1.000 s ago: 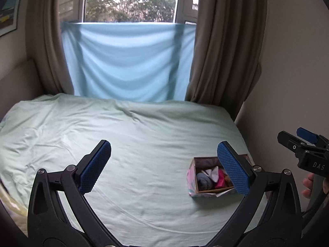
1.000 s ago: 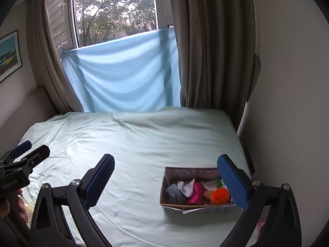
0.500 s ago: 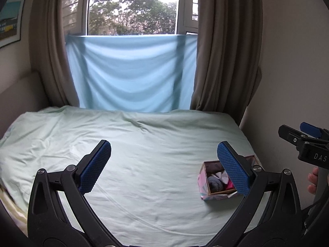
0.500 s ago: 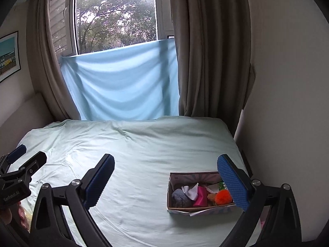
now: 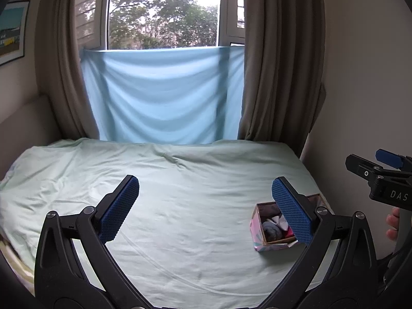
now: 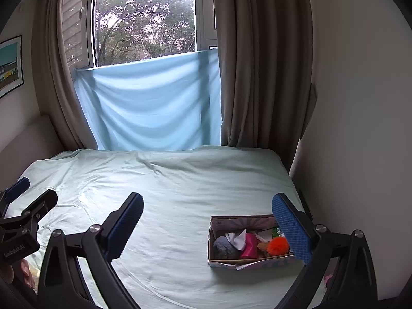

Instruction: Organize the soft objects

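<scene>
Left gripper [image 5: 205, 206]: jaws spread wide w/ nothing btwn them, above the pale green bedsheet [image 5: 180, 193]. Right gripper [image 6: 207, 224]: jaws also wide apart, holding nothing. Small patterned cardboard box [image 6: 231, 260] sits on the bed near its right edge, close to the wall, partly behind each gripper's right pad. Inside: grey woolly bundle [image 6: 223, 247], white cloth [image 6: 238, 238], pink fabric piece [image 6: 249, 246], orange fluffy pom-pom [image 6: 277, 245]. Light blue cloth [image 5: 159, 95] hangs over the lower window, brown curtains [image 5: 280, 59] either side.

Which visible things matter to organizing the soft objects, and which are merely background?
Job:
box
grey soft item
white cloth
pink item
orange pom-pom

Background:
bed sheet
blue cloth
curtains
wall picture
</scene>
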`<state>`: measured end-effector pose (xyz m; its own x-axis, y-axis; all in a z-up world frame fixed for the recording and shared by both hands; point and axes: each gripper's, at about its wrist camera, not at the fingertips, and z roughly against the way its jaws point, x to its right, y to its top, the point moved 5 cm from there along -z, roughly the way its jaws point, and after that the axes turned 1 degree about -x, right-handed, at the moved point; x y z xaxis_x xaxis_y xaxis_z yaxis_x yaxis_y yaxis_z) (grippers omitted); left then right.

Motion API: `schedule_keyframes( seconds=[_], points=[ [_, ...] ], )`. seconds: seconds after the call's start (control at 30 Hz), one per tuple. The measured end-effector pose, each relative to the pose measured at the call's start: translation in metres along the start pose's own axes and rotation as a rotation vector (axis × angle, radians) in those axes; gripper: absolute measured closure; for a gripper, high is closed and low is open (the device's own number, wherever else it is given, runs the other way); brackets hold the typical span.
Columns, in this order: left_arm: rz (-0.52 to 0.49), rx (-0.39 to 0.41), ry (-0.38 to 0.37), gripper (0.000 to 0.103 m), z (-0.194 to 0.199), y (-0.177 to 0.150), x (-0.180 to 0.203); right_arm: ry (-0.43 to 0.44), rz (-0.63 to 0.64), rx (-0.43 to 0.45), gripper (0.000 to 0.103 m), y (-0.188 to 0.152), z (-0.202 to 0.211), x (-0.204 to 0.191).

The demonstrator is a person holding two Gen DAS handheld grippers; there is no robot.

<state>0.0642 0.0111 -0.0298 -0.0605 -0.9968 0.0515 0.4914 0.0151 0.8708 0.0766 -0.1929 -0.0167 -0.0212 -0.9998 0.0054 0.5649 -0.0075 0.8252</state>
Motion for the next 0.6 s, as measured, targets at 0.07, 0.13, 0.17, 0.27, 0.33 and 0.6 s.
schedule_keyframes(
  seconds=[0.07, 0.13, 0.17, 0.27, 0.33, 0.6],
  points=[
    [-0.001, 0.001, 0.001, 0.000, -0.0004, 0.0001, -0.0003, -0.001, 0.000, 0.001, 0.004, 0.0000, 0.0000, -0.0004],
    [-0.005, 0.005, 0.004, 0.000, -0.0007, -0.0002, -0.0008, -0.001, -0.001, 0.001, 0.004, 0.0001, 0.0006, -0.0009],
    [-0.009, 0.006, 0.007, 0.000, -0.0004, -0.0004, -0.0006, -0.002, 0.000, 0.001, 0.004, 0.0006, 0.0003, -0.0009],
    [-0.017, 0.011, 0.017, 0.000, -0.0002, -0.0010, 0.0008, 0.002, -0.003, 0.000, 0.004, 0.0005, 0.0001, -0.0004],
    [-0.017, 0.015, 0.017, 0.000, 0.0001, -0.0014, 0.0021, 0.001, -0.004, 0.000, 0.004, 0.0006, 0.0006, -0.0010],
    [-0.027, 0.014, 0.021, 0.000, -0.0016, -0.0053, 0.0039, 0.004, -0.009, 0.001, 0.004, 0.0015, 0.0012, 0.0006]
  ],
)
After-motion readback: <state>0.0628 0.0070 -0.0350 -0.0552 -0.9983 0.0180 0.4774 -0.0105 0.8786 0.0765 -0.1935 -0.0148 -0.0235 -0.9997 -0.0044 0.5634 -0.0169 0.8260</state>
